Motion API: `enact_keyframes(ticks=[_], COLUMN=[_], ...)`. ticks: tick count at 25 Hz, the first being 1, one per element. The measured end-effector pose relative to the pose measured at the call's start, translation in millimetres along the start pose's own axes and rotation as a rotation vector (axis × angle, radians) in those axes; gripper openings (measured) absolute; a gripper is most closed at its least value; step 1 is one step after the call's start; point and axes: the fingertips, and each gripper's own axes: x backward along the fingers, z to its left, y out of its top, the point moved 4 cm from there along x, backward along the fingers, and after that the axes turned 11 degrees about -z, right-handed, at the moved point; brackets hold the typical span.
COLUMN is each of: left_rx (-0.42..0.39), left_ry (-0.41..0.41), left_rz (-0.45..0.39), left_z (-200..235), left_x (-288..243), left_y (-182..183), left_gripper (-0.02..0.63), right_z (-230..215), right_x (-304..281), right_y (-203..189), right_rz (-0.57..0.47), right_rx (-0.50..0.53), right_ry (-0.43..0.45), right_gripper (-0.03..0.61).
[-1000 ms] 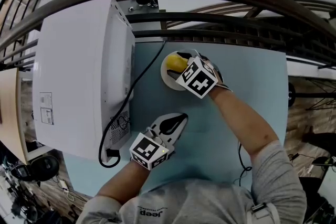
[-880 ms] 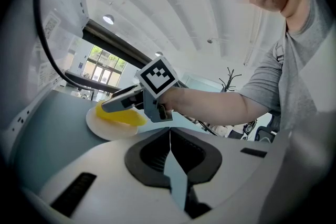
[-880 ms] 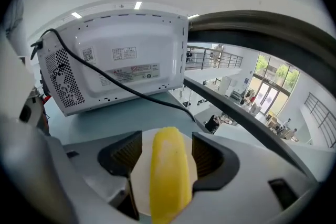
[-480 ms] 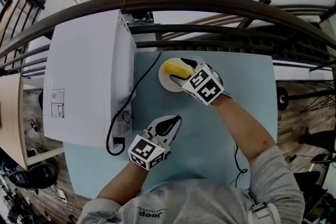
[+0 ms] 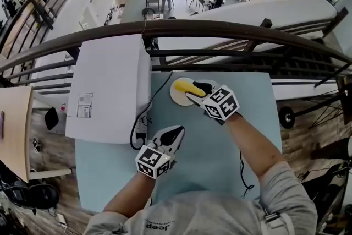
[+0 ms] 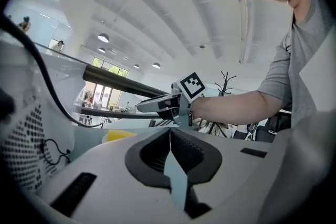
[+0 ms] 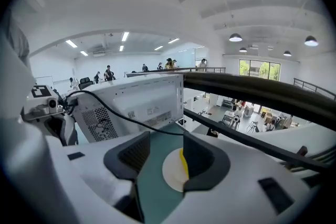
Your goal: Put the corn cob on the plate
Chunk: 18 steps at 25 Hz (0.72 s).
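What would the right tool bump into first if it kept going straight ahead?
Probably the white plate, or the corn cob lying on it; depth is unclear. The right tool is closing, with nothing between its jaws.

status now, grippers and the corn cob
Left hand-held gripper shut, empty. Right hand-held gripper closing, nothing between jaws. Corn cob on plate. Nothing in the way.

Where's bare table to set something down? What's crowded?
Widest bare patch: the table's far right, between the plate and the right edge. Also free: the near-left corner in front of the white box, and the strip between the two forearms. Crowded: far left-centre, where the corn cob on the plate, the black cable and the box sit close.
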Motion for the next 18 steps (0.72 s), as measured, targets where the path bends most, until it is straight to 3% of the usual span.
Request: enact_keyframes(ticks=[11, 18], left_rx=[-0.024, -0.068], left_ry=[-0.019, -0.048], left_rz=[-0.077, -0.070], left_z=[-21.4, -27.3], left_x=[80.7, 149.8], left_y=[50.1, 69.9], left_gripper=[0.020, 0.020], right_z=[66.6, 114.3], right_x=[75.0, 131.6], right_y=[45.6, 44.4], right_rz=[-0.202, -0.320], right_rx=[-0.068, -0.251], right_ry=[-0.077, -0.138], right_gripper=[0.036, 0.018])
